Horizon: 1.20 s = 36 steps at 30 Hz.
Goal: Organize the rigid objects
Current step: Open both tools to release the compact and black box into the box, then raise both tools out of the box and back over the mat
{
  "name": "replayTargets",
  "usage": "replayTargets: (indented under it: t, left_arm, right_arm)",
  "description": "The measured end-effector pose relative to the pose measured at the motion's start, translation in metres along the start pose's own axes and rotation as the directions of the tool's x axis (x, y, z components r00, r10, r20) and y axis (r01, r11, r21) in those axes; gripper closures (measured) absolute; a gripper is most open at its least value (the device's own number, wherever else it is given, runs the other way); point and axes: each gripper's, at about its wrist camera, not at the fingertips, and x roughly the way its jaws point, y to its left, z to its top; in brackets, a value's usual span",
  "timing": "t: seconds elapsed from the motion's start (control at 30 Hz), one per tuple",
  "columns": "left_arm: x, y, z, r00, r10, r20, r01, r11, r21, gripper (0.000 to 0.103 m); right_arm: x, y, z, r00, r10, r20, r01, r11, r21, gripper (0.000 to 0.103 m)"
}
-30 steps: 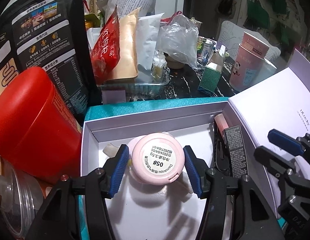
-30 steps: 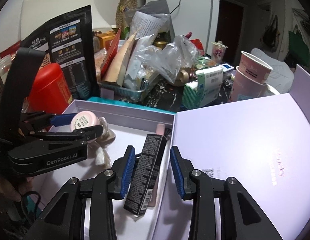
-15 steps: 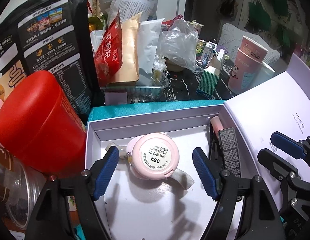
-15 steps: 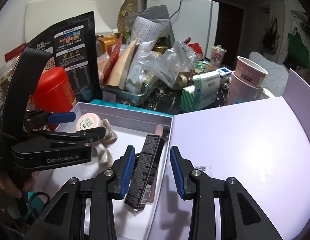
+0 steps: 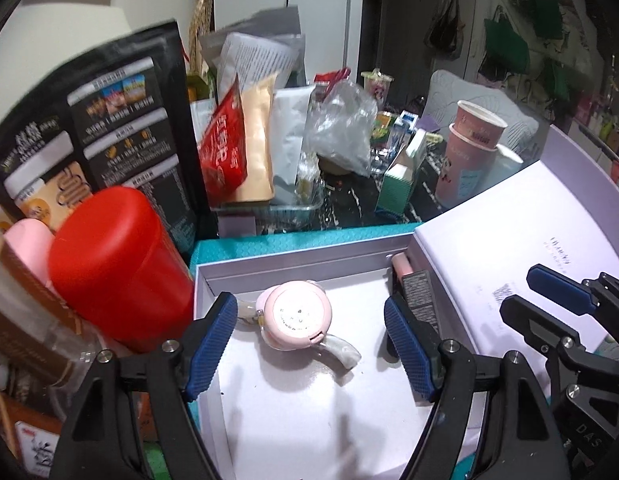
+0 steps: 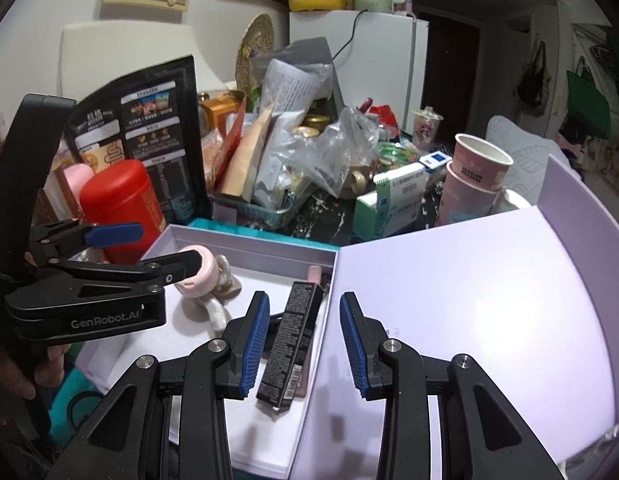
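1. Two grippers hang over an open lilac gift box (image 5: 285,266) whose lid (image 6: 489,292) lies flat to the right.
2. Left gripper (image 5: 309,344): its jaws have just been opening and now stand wide apart, released, with the round pink compact (image 5: 295,316) between the blue pads but touching neither.
3. That compact rests on a pale curved hair clip (image 5: 337,352) near the box's far-left corner, label side up.
4. Right gripper (image 6: 303,344): jaws parted and grasping nothing, hanging above the box's right edge.
5. Below it, a slim black carton (image 6: 291,340) lies lengthwise along the right wall, a pink tube (image 6: 314,274) just beyond its far end.
6. Past the box's far-left corner stands a red canister (image 5: 117,264); stacked pink paper cups (image 5: 469,152) stand beyond the lid.
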Motion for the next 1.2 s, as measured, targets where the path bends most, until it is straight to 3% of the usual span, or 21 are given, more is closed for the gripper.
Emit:
replayTargets:
  t: [0.33,0.6,0.87,1.2]
  left_arm:
    - [-0.047,-0.004,-0.003,0.998,0.02,0.053,-0.02,1.0,0.008,0.027]
    - [-0.082,-0.009,-0.014,0.996,0.028,0.083,-0.029,0.999,0.017,0.027]
    - [-0.115,-0.01,-0.036,0.994,0.016,0.106,-0.016,1.0,0.006,0.027]
    - [-0.142,-0.014,-0.065,0.991,0.066,0.119,-0.071,0.997,0.037,0.027]
  right_arm:
    - [-0.039,0.01,0.002,0.998,0.009,0.065,-0.008,1.0,-0.019,0.061]
    - [-0.076,0.021,-0.005,0.994,0.015,0.109,-0.011,0.999,-0.03,0.051]
    - [-0.114,0.036,-0.024,0.988,0.042,0.147,-0.036,0.998,-0.044,0.041]
    - [-0.14,0.049,-0.052,0.988,0.049,0.149,-0.043,0.998,-0.047,0.035]
